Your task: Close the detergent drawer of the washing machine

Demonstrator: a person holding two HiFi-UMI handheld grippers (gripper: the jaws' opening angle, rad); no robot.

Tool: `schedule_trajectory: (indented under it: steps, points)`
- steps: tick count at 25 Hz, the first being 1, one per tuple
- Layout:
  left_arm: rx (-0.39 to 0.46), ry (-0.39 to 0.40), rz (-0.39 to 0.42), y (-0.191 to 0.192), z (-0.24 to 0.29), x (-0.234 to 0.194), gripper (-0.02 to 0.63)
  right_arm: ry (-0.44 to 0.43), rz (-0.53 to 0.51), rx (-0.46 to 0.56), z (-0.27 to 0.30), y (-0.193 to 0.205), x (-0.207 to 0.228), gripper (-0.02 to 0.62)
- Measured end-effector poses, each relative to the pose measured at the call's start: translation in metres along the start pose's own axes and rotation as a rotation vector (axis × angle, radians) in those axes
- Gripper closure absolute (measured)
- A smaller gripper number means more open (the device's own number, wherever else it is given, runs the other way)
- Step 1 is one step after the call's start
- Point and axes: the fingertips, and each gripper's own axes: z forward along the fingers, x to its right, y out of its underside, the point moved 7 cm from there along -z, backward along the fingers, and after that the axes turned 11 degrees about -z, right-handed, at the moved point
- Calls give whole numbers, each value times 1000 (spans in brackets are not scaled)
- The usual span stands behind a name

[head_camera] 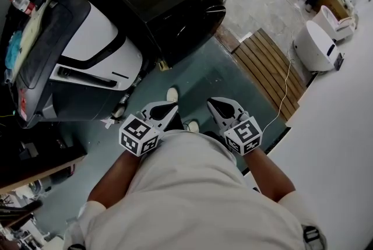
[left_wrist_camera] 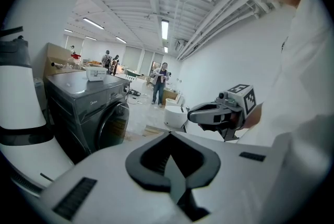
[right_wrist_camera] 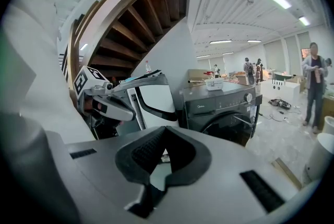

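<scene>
Detergent drawer (right_wrist_camera: 200, 101), at the top left of the dark washing machine (head_camera: 175, 4), looks flush with the front panel, so the closing seems done, though it is too small to be sure. The left gripper (head_camera: 168, 109) and right gripper (head_camera: 218, 105) hang well apart from it, jaws together and empty.

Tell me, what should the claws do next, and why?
Probably move closer to the washing machine and lift the right claw toward its front panel: the right claw and left claw are both shut, empty and held near the person's waist, well short of the machine.
</scene>
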Motion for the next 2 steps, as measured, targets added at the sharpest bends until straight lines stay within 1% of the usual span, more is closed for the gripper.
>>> schedule_trajectory:
  steps: [2]
  points:
    - [-1,-2,-3,-3,2,-5,609,-5,-1,-1,6,0,4,591]
